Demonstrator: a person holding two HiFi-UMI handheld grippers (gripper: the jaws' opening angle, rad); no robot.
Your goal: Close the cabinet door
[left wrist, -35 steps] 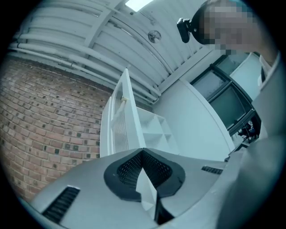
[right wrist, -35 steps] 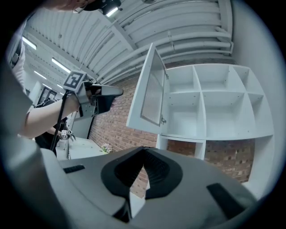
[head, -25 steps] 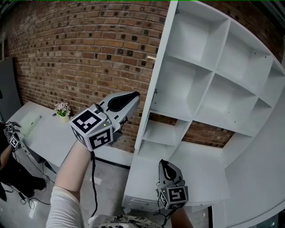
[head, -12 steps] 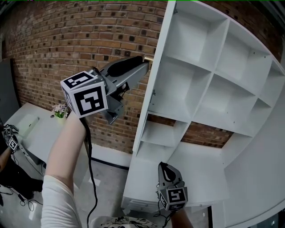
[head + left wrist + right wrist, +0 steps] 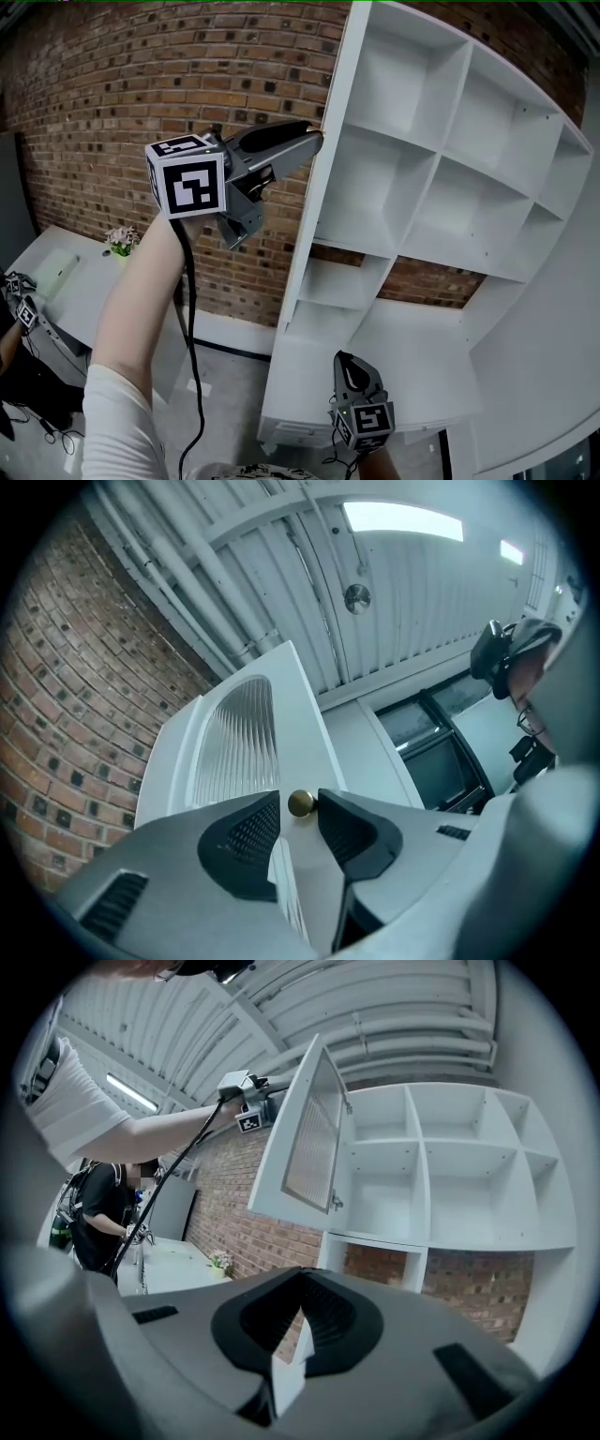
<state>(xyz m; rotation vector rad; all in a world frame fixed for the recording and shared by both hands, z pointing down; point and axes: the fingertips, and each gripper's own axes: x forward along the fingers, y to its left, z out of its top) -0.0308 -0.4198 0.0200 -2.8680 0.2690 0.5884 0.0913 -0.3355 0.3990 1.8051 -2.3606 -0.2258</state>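
Brick wall (image 5: 141,94): runs behind everything, to the left of the shelving.
Cabinet (image 5: 375,187): a tall white unit of open compartments against that wall, its shelves bare.
Cabinet door (image 5: 328,141): stands swung well out from the cabinet's left side, seen edge-on from the head view. It is white with a ribbed glass panel (image 5: 234,742) set in it.
Table (image 5: 75,281): white, low at the left under the brick wall, well apart from the cabinet.
Left gripper (image 5: 314,141): held up high on an outstretched arm, its tips at the free edge of the door. Its jaws have just been opening and now stand wide, with the knob between the two pads. They are not clamped on it.
Right gripper (image 5: 345,361): low down, in front of the cabinet's bottom part. Its jaws meet at the tips with nothing in them.
Flowers (image 5: 120,240): a small potted bunch on the table by the wall.
Knob (image 5: 300,803): small, round and brass-coloured, on the door's frame beside the glass.
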